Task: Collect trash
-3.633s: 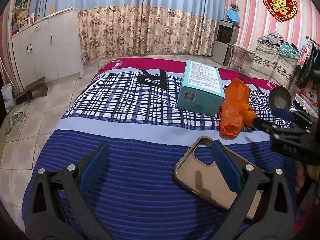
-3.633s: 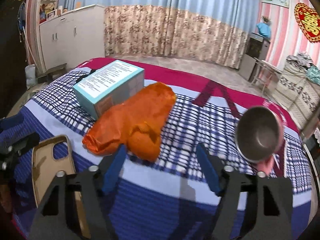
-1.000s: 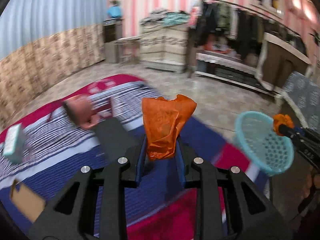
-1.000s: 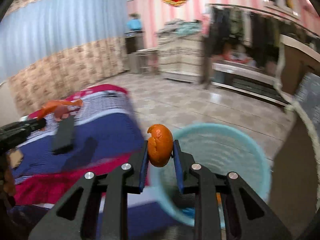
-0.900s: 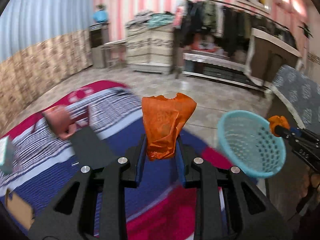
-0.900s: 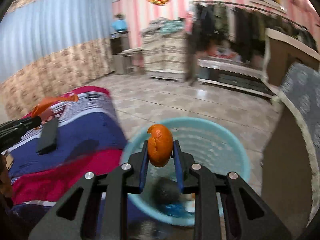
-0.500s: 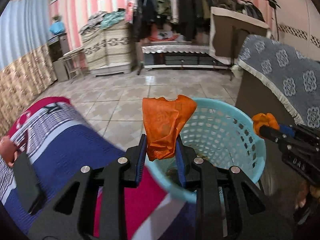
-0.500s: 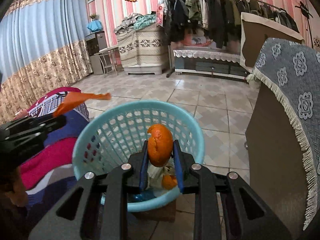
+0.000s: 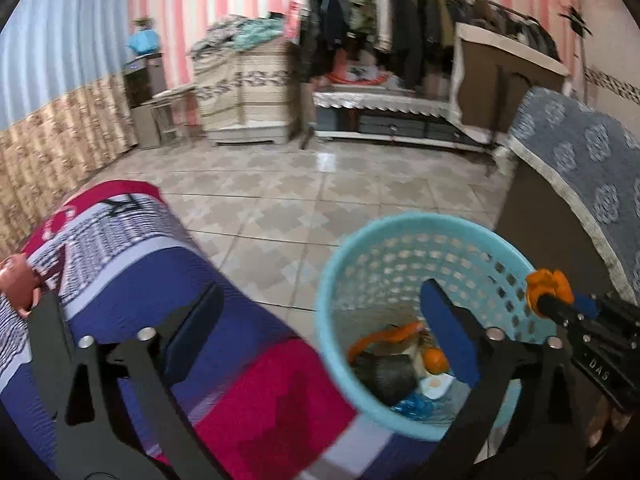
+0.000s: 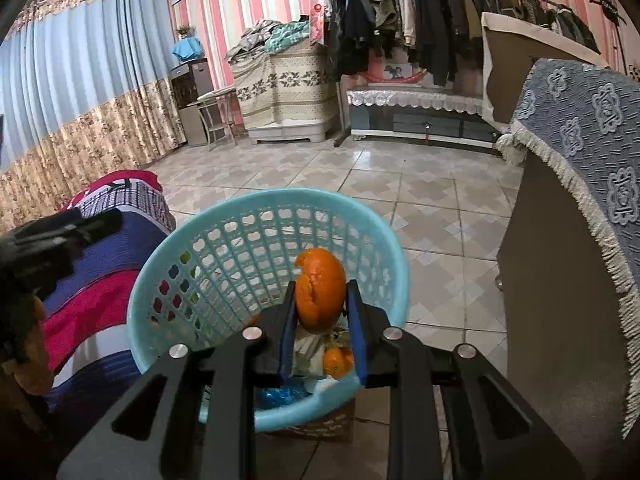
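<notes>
R claw (image 10: 320, 312) pinches orange peel (image 10: 320, 290) directly above basket (image 10: 168, 248) mouth (long axis upright). L claw (image 9: 320, 320) jaws opening, nothing between, near basket's bed-side rim; orange bag (image 9: 384, 334) lies inside.

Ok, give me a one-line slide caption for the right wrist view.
Right gripper holds an orange peel above the turquoise trash basket, beside the bed.

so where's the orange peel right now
Right wrist view, centre: the orange peel is pinched in the right hand-held gripper, above the blue basket.
</notes>
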`<state>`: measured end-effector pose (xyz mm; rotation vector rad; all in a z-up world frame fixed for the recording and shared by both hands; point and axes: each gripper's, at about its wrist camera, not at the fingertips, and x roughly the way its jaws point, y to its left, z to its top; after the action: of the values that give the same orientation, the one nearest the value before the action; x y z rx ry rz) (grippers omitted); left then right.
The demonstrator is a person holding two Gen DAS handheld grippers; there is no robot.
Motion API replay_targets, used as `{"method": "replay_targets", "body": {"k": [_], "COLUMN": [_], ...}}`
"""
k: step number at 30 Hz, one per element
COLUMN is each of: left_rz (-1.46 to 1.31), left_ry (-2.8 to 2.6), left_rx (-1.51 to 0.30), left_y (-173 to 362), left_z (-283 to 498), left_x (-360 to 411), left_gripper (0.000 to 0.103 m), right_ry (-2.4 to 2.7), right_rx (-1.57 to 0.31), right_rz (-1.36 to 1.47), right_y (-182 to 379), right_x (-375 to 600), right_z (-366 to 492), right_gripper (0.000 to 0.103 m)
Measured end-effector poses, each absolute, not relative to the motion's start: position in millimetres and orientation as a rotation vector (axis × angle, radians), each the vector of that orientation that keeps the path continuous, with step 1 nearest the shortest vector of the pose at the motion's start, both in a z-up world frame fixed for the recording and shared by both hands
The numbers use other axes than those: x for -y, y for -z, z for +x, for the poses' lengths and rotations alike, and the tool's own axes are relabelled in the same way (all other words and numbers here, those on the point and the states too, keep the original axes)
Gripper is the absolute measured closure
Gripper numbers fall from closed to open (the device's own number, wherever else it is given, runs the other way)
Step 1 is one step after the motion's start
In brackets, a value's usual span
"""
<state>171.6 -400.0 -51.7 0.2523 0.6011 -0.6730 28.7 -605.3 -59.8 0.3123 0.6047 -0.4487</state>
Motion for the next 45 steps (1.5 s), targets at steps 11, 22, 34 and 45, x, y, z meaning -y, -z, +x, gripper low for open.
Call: {"method": "replay_targets", "body": {"k": [11, 22, 34, 45], "left_rz": [0.23, 0.155, 0.076, 0.027], "left_ry": [0.535, 0.442, 0.231, 0.023], "left_rx": [-0.578, -0.543, -0.437, -0.459], "left_y": [41, 11, -22, -32], "left_z": [179, 167, 124, 83], "left_x": [348, 284, 169, 58], "left_gripper": [0.006, 0.006, 0.006, 0.006], "right_ry": [0.399, 0.427, 0.3, 0.078], "right_rx": [-0.623, -0.556, -0.364, -0.327], "right_rz": [0.301, 0.243, 0.157, 0.044], "right_y": [65, 27, -35, -56], "right_x": [592, 573, 487, 366], "right_z": [81, 70, 59, 45], "right_gripper": [0.049, 0.007, 0.005, 0.005]}}
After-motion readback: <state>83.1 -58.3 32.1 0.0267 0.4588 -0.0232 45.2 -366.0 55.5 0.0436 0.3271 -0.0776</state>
